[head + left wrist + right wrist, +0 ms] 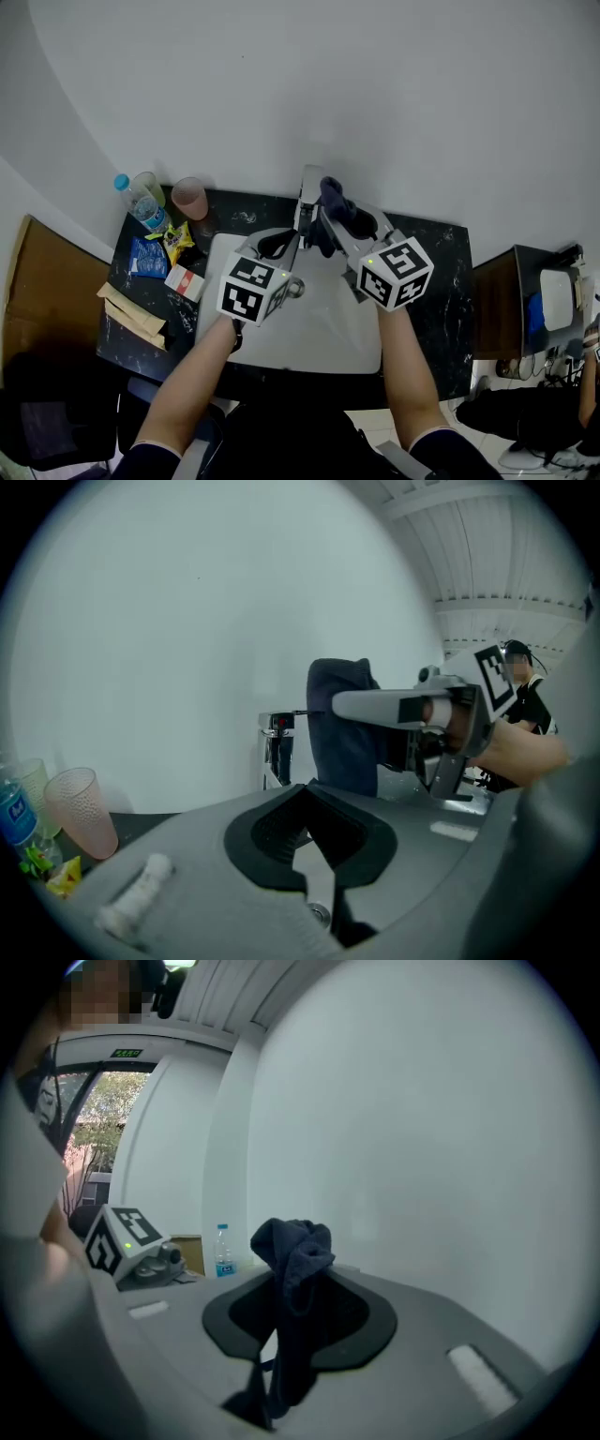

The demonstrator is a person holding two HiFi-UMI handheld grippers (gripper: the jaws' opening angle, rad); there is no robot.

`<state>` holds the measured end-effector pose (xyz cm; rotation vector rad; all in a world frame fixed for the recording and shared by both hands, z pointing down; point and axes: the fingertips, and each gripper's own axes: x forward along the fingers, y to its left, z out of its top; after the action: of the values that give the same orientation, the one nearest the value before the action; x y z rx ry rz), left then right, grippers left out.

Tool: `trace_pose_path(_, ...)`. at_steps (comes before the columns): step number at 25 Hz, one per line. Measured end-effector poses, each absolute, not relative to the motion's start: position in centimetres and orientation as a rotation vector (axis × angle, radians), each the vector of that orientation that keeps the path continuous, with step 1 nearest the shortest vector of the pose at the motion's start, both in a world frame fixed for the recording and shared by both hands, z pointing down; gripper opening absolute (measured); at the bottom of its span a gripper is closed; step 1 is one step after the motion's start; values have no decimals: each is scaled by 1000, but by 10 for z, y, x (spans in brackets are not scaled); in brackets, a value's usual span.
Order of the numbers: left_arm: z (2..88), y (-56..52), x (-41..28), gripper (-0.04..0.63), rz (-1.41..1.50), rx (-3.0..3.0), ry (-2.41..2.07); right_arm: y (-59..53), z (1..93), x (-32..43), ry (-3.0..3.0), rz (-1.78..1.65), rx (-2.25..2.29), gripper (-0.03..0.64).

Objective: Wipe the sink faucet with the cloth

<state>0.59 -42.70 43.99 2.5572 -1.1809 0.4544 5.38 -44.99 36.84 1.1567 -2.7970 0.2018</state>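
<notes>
While left tongs [306,803] sit shut — cloth [291,1246] pinched in right tongs [298,1290].

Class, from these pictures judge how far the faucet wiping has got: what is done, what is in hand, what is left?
Done: the cloth is picked up; the right gripper has its jaws shut on it. In hand: it hangs raised over the sink, just beside the faucet, apparently not touching; the left gripper is shut and empty. Left: the wiping itself; no rubbing shows.

2 cups [190,197] [148,185], 1 bottle [145,212], 1 cloth [336,206]
</notes>
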Motion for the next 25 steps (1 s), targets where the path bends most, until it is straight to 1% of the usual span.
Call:
trace_pose_path(8, 441, -426, 4, 2, 420, 2557, -1178, -394, 410, 33, -2758, 161, 891, 86)
trace_pose_path(14, 441, -427, 5, 2, 420, 2558, -1179, -431, 427, 26, -2673, 157, 845, 86)
trace_pose_path(20, 440, -426, 6, 2, 421, 2563, -1174, -480, 429, 34, -2622, 155, 963, 87)
trace_pose_path(25, 440, -426, 5, 2, 396, 2547, -1176, -485, 427, 32, -2610, 136, 980, 87)
